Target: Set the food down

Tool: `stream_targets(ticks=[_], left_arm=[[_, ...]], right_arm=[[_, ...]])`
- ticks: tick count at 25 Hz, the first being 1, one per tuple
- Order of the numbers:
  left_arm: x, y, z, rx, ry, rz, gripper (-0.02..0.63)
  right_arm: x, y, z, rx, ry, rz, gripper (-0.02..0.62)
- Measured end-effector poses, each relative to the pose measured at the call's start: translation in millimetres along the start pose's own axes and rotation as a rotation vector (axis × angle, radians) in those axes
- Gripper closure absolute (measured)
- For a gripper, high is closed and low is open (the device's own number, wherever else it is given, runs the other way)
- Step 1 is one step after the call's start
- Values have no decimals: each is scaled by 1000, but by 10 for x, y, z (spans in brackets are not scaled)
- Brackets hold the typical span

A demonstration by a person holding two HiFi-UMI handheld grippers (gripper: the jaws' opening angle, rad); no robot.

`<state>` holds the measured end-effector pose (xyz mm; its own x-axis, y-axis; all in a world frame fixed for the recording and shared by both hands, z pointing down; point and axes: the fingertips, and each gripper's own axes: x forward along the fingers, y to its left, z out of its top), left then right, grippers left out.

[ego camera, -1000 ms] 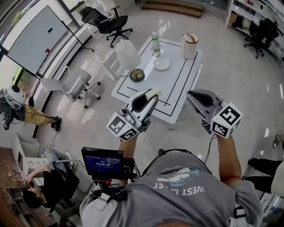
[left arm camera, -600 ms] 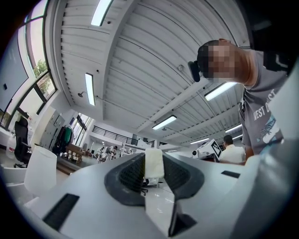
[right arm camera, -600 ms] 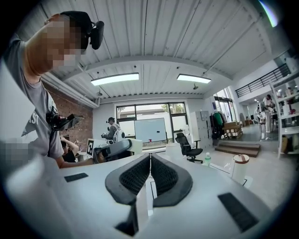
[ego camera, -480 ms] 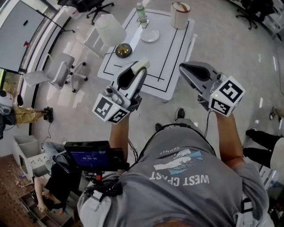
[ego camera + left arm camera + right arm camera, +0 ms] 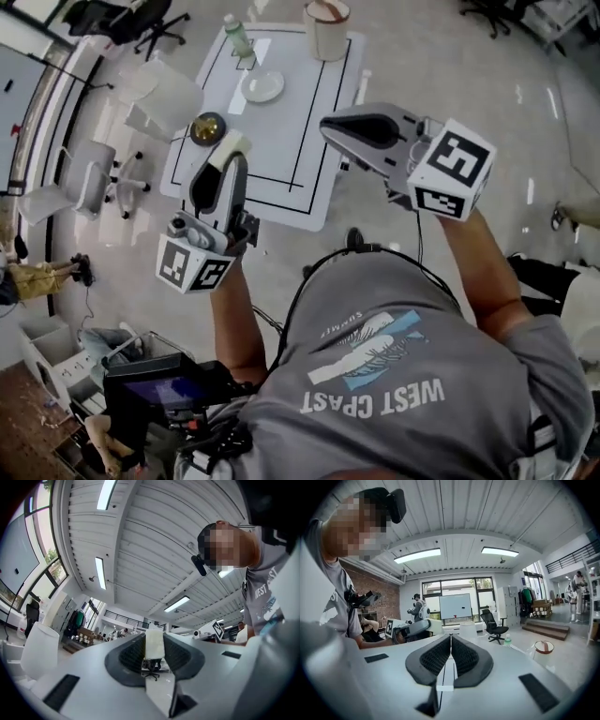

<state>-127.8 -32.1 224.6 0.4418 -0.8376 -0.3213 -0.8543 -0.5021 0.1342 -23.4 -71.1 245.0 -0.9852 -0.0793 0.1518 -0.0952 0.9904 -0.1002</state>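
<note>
A person in a grey T-shirt [image 5: 394, 375] stands at the near edge of a white desk [image 5: 281, 141] marked with black lines, a handheld gripper in each hand. The left gripper [image 5: 228, 157] pinches a pale, cream-coloured block of food [image 5: 231, 146] between its jaw tips. The jaws are partly closed, with the pads pressed on the block's two sides, so the piece stands clear of the gripper body and can be lowered without anything else touching the surface. In the head view the food appears over the desk's near left part, just beside a dark, gold-toned bowl [image 5: 208, 127] at the left edge. Its height above the desk cannot be judged, and the left gripper view looks up at the ceiling past the block, which suggests the piece is carried high rather than placed.

The right gripper [image 5: 333, 129] is raised off the desk's near right corner with its jaws closed together on nothing, apparently kept aside to leave the way clear.

Farther along the desk, a small white plate [image 5: 262, 86] sits towards the far left, and a plastic bottle [image 5: 237, 36] stands at the far left corner. A lidded white canister [image 5: 326, 28] stands at the far right corner. The food is not yet set down, and either the bowl or the plate looks a likely landing spot, though nothing shows which is meant
</note>
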Motion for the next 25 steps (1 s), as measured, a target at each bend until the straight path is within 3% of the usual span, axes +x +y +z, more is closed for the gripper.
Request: stream_targets(ticks=[4, 9, 16, 20, 25], left_arm=[[275, 217, 62, 21, -48, 52, 499], [375, 207, -264, 29, -2, 102, 499], [576, 483, -274, 37, 40, 155, 499], [611, 613, -273, 38, 71, 146, 499], [717, 816, -283, 24, 74, 85, 499]], right_arm=[[90, -390, 185, -44, 18, 40, 588], [39, -545, -55, -28, 17, 103, 588], [182, -905, 52, 1, 12, 130, 588], [225, -936, 50, 29, 10, 122, 588], [299, -1032, 116, 34, -5, 49, 588]])
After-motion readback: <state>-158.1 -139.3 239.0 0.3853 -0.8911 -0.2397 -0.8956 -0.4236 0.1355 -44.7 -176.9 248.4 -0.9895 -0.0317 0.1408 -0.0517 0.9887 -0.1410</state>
